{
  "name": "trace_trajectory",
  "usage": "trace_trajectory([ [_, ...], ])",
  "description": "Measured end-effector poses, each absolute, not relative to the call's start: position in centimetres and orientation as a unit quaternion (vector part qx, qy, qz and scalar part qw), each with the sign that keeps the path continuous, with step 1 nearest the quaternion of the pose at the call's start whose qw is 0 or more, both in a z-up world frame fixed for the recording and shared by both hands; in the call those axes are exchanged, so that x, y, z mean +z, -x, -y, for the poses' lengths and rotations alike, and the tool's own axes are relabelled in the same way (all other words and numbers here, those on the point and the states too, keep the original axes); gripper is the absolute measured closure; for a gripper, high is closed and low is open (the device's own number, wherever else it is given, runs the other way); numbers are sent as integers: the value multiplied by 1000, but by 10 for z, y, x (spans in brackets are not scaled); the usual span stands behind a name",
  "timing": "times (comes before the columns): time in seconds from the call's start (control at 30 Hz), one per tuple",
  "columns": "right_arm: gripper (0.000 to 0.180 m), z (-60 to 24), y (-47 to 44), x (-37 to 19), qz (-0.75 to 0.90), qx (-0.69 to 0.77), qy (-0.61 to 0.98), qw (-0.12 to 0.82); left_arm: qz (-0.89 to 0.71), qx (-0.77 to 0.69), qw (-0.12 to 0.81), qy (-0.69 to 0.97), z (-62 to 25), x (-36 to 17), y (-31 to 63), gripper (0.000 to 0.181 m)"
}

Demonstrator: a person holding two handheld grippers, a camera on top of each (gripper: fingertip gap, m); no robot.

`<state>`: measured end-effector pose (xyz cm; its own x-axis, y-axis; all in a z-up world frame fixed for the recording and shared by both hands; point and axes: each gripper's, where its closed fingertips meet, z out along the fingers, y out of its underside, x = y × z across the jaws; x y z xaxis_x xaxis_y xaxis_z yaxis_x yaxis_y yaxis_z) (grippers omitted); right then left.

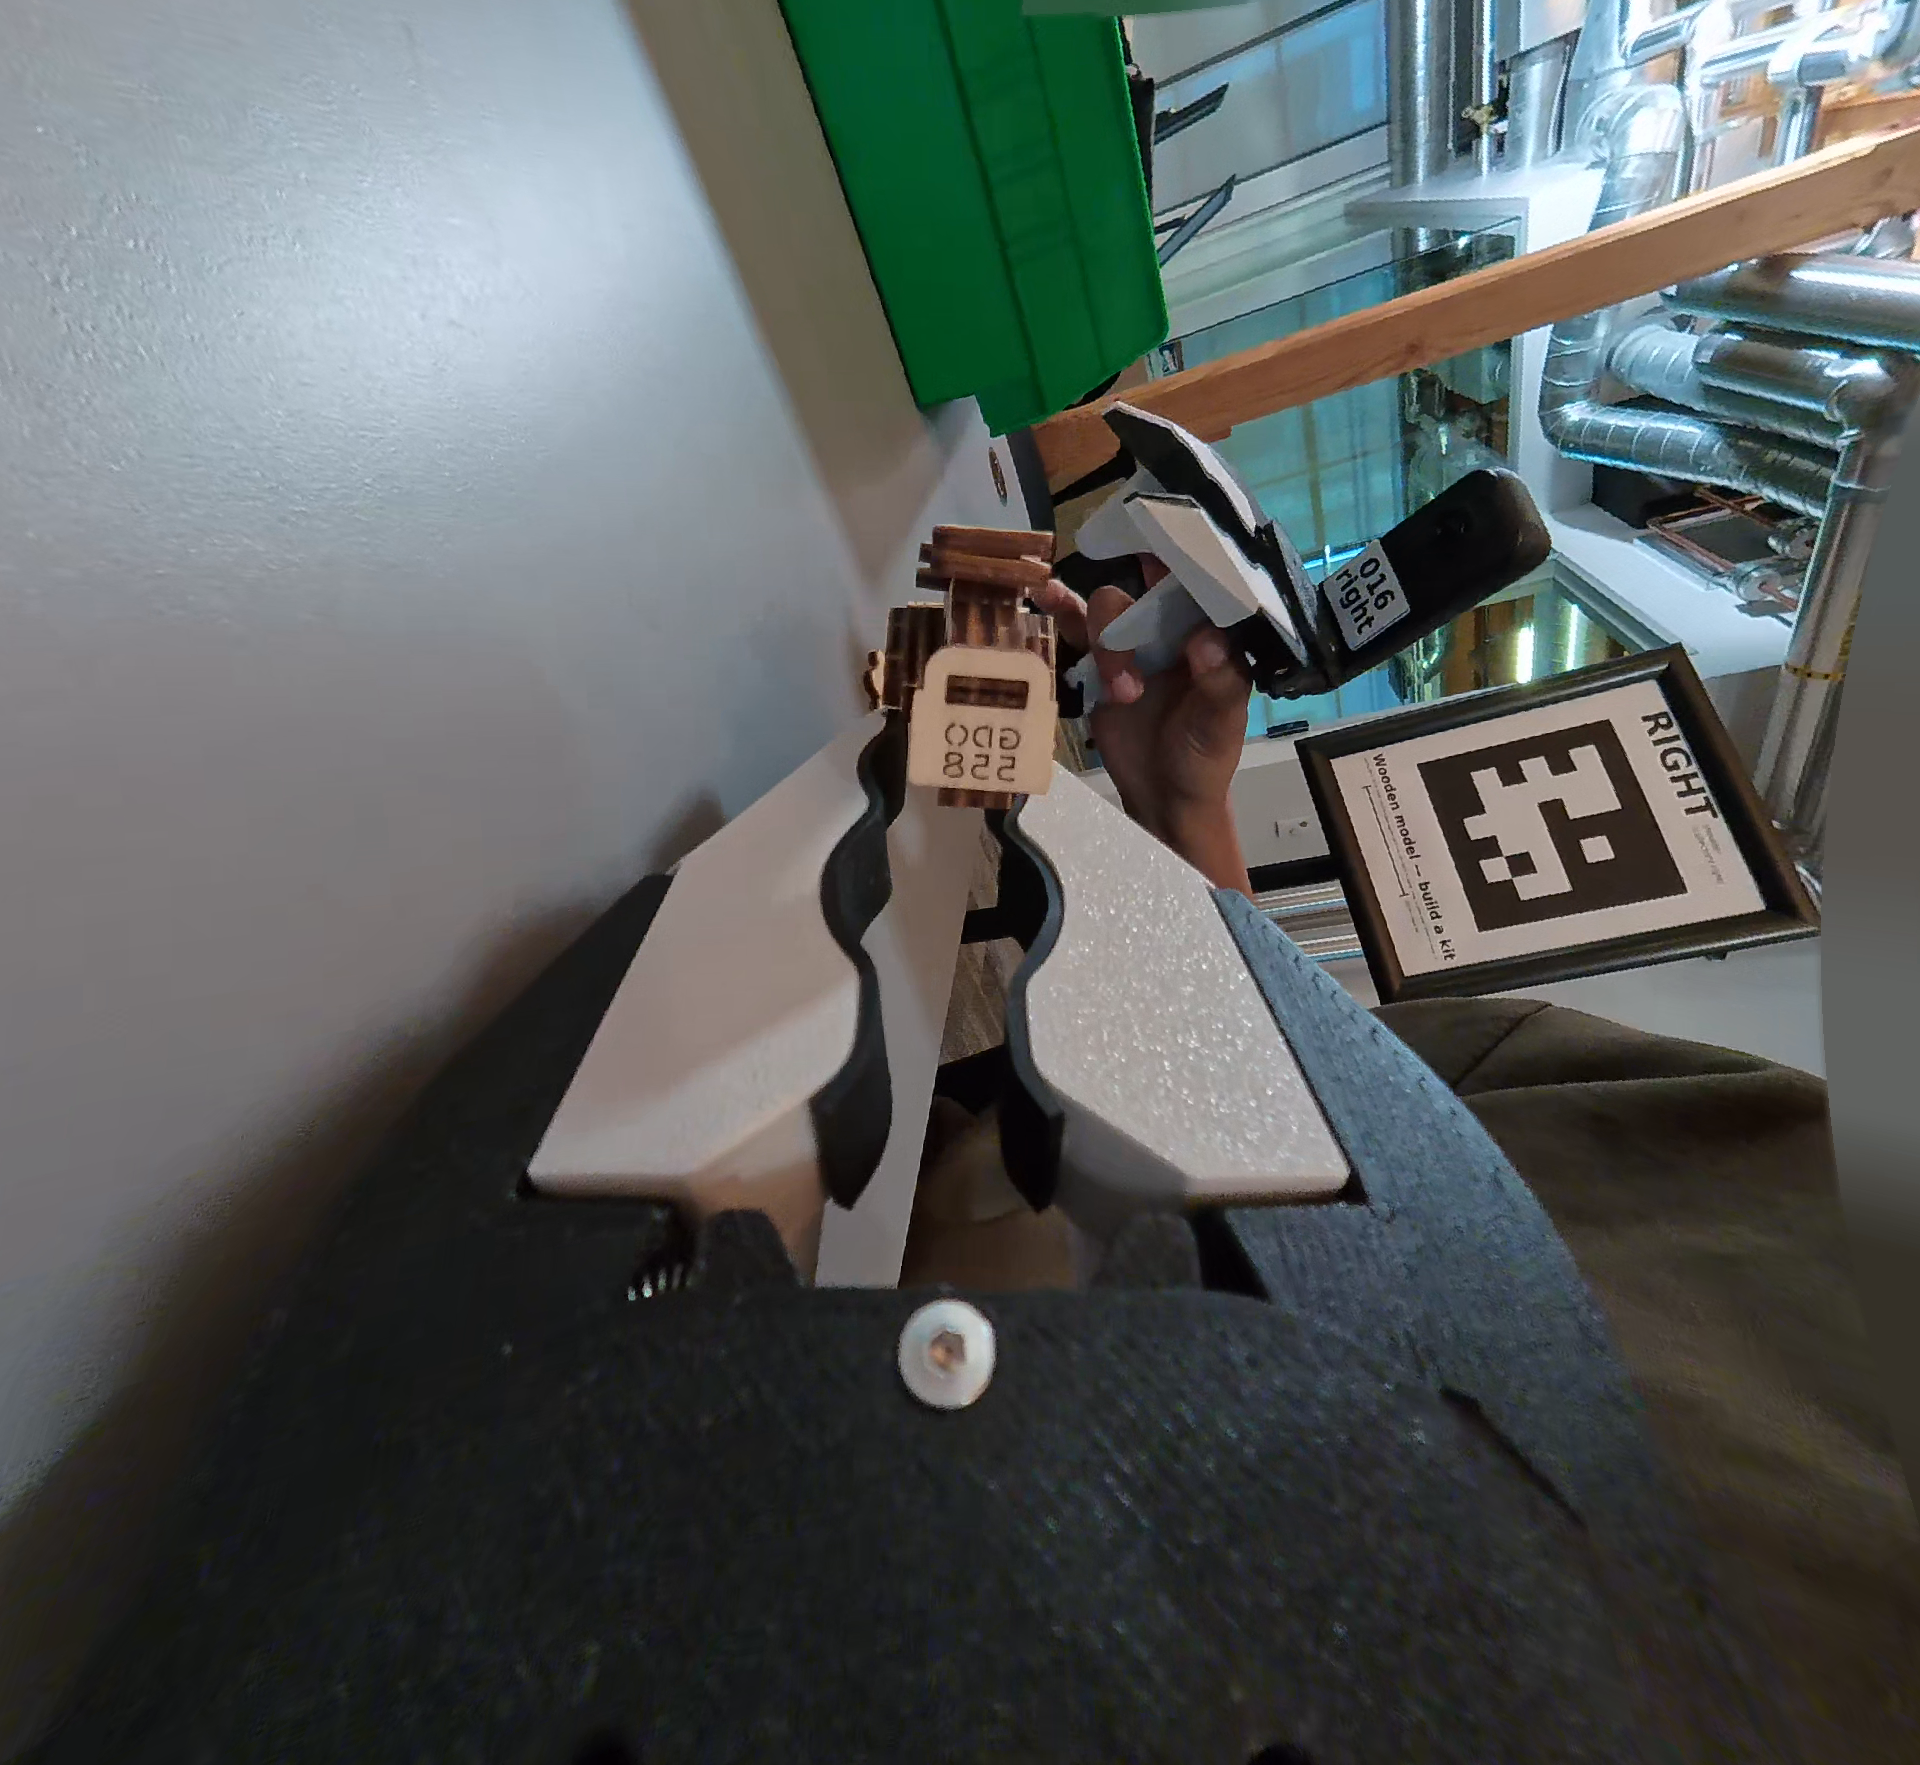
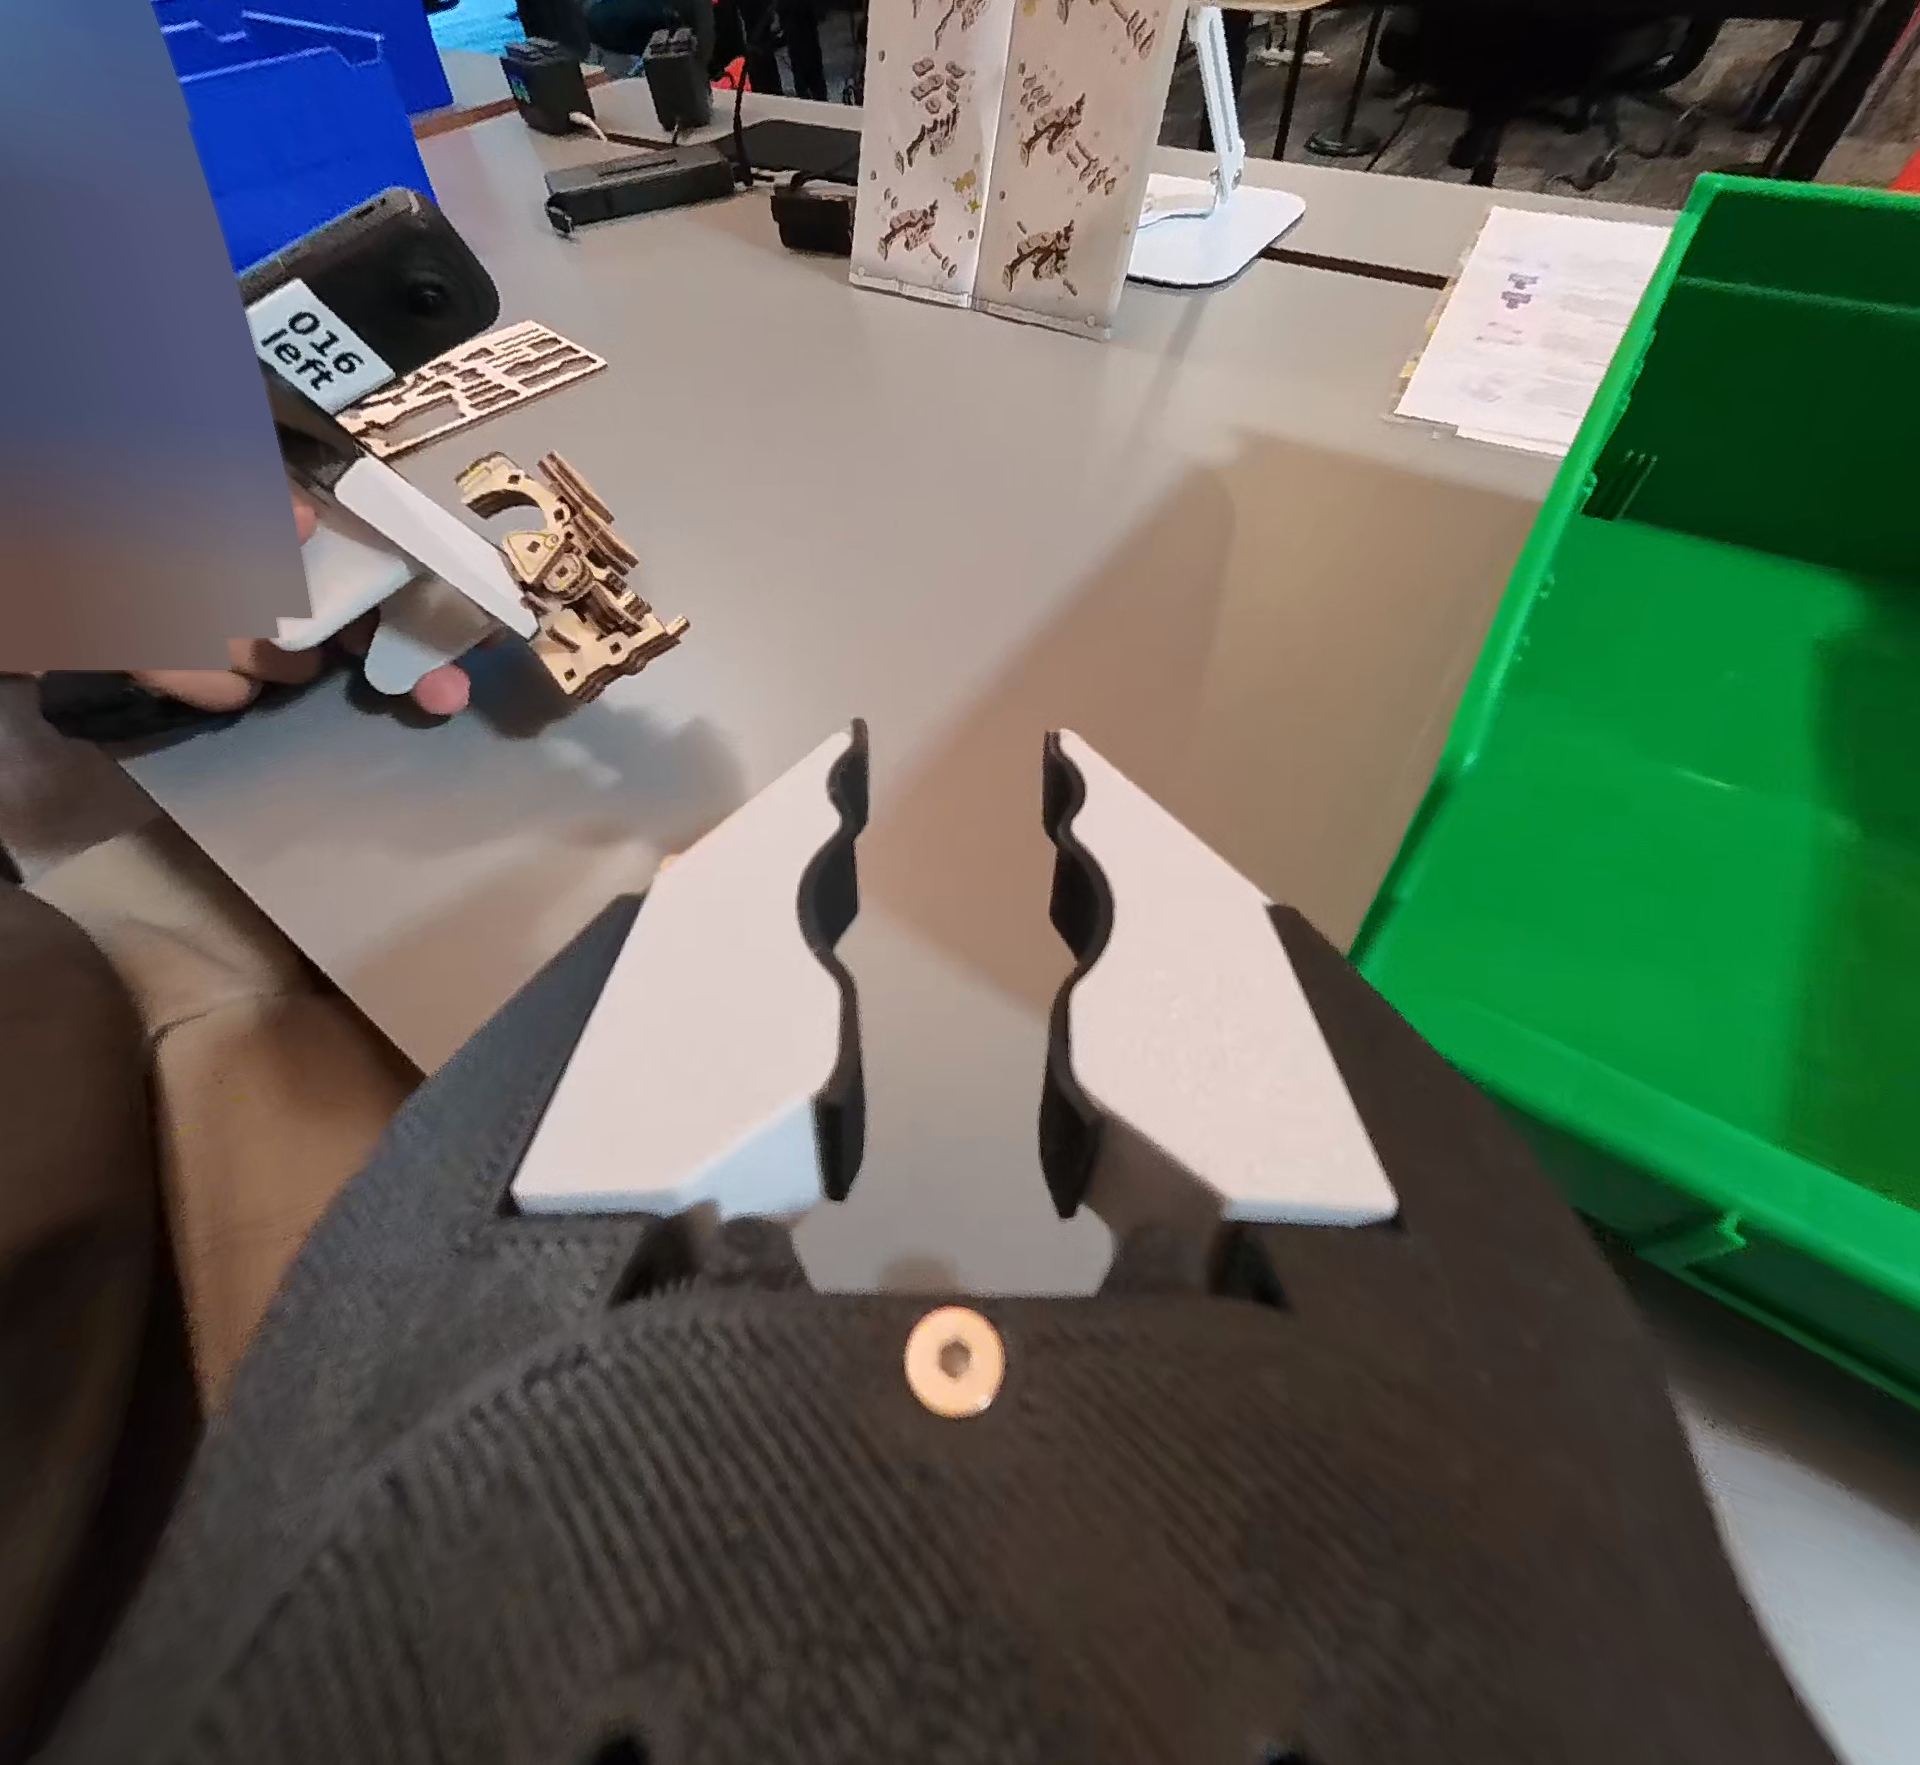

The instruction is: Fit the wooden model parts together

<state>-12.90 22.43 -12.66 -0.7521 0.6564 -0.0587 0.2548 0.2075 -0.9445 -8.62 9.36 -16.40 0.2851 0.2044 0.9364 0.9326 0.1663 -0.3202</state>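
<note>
Grey table (image 2: pixel 935 489) in a workshop, with a green bin (image 2: pixel 1683 832) at the right. Left gripper (image 1: pixel 951 780) pinches a partly built wooden model (image 2: pixel 577 572) in its jaws, lifted above the table. Right gripper (image 2: pixel 951 749) hovers nearby, its jaws spread and empty. Behind lie a wooden parts sheet (image 2: pixel 488 390) and upright instruction pages (image 2: pixel 1023 105).

A: Where is there writing?

B: Engraved characters sit on the pale end plate of the wooden model (image 1: pixel 977 739). Behind it, a white printed sticker (image 1: pixel 1366 598) is on a black camera (image 1: pixel 1455 541).

A: Anything else?

B: A framed sign (image 1: pixel 1548 832) has printed lines around a black-and-white square marker. In the right wrist view, a second white sticker (image 2: pixel 312 349) sits on another black camera (image 2: pixel 405 271). The printed page (image 2: pixel 1527 323) beside the green bin (image 2: pixel 1714 676) has print too small to read.
</note>
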Motion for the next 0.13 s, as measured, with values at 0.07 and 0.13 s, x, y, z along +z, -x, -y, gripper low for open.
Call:
trace_trajectory([
  [0.07, 147, -225, 130, -127, 753, 553, 311, 176, 507, -316, 571, 563, -94, -164, 86, 169],
  [0.13, 147, -227, 130, -126, 748, 556, 319, 173, 505, -313, 570, 567, -94, -165, 86, 169],
])
